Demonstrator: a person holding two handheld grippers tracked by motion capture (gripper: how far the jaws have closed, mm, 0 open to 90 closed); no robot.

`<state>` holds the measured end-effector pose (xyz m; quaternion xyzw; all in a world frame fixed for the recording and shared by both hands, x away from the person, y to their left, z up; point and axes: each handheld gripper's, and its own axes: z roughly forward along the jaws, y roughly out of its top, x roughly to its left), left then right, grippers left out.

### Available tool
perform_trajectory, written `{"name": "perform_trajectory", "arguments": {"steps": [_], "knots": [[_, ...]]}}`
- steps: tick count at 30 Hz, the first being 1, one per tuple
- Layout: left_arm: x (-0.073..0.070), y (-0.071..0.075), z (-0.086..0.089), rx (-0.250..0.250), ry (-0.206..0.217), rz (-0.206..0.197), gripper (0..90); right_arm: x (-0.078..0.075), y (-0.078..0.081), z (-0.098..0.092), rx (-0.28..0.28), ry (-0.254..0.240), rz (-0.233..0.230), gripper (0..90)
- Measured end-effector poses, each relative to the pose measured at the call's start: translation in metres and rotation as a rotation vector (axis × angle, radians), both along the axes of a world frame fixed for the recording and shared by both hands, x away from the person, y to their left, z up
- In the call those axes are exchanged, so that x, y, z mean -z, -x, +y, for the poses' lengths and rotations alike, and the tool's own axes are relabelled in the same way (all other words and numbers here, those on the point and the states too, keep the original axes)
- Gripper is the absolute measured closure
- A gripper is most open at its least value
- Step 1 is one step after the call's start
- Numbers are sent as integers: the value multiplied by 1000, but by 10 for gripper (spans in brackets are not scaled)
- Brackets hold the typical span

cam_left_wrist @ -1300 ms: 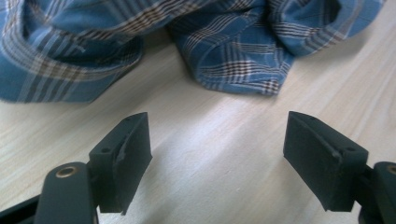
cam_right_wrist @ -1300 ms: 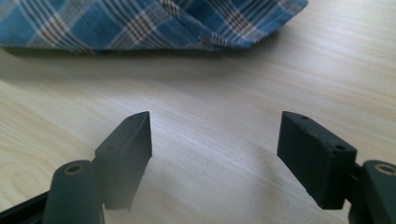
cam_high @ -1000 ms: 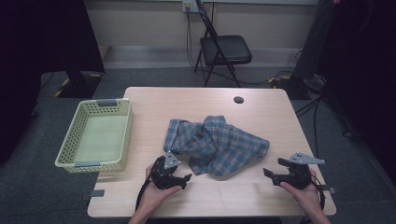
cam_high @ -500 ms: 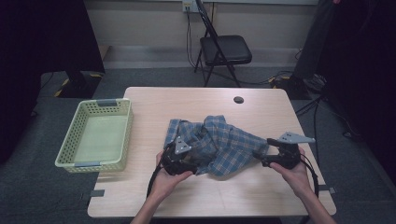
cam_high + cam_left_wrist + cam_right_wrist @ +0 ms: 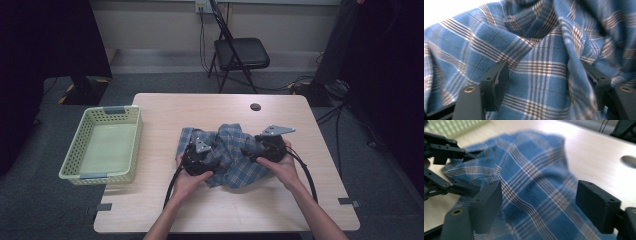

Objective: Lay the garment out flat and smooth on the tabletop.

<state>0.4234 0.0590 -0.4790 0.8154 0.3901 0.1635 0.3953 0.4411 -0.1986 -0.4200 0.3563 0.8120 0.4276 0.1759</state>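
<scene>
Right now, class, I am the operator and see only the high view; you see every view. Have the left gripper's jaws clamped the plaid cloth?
Observer: Not yet. The left gripper has a fold of the plaid cloth between its jaws, which have just been closing but stand apart.
Operator: And the right?
Observer: The right gripper holds its jaws wide over the cloth. They have just been closing too and grip nothing.
Operator: Does the cloth touch any jaw?
Observer: In the left gripper view it drapes over the right-hand jaw.
</scene>
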Motion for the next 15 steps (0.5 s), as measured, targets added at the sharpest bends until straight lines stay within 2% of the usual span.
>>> {"name": "perform_trajectory", "arguments": {"steps": [2,4,5,7,10,12,15], "knots": [[8,0,-3,16,-30,15,315,16,-7,6,9,25,27,255],[14,1,-5,33,-61,22,317,26,-8,7,13,23,22,277],[17,2,-6,37,-68,16,317,30,-8,6,10,19,20,318],[17,2,-5,41,-64,9,325,35,-7,2,6,29,25,353],[19,5,-4,39,-53,-1,331,46,-5,-4,10,8,51,368],[19,7,-4,44,-48,-3,344,54,-1,-4,8,26,52,368],[20,12,-1,60,-44,-9,353,59,5,-6,5,4,53,368]]}}
